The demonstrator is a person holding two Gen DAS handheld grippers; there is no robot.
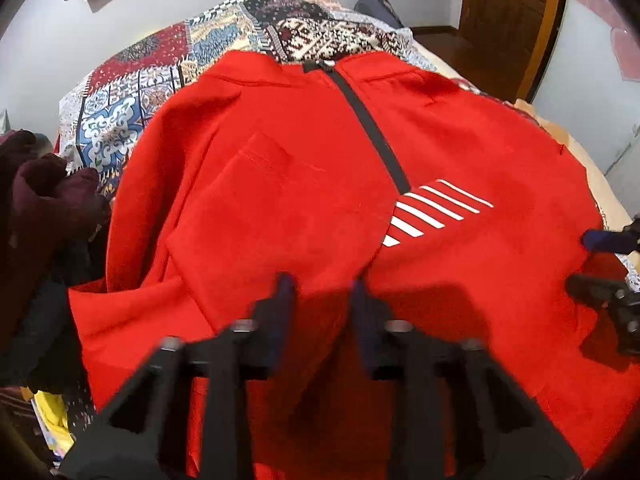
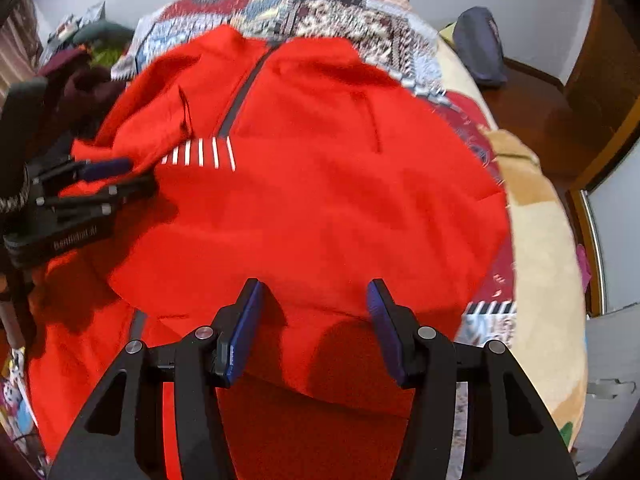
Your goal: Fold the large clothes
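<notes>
The red zip jacket (image 1: 304, 200) lies spread on the bed's patchwork quilt (image 1: 132, 92), its black zipper (image 1: 372, 128) running lengthwise toward the far edge. The left gripper (image 1: 320, 286) and right gripper (image 2: 316, 292) hover over its near part, fingers spread, pinching nothing. A wooden door (image 1: 508, 12) stands beyond the bed.

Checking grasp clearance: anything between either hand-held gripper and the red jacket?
Nothing visible. The left hand-held gripper and right hand-held gripper are both open directly over the red jacket, which lies spread on the patterned bedspread.
</notes>
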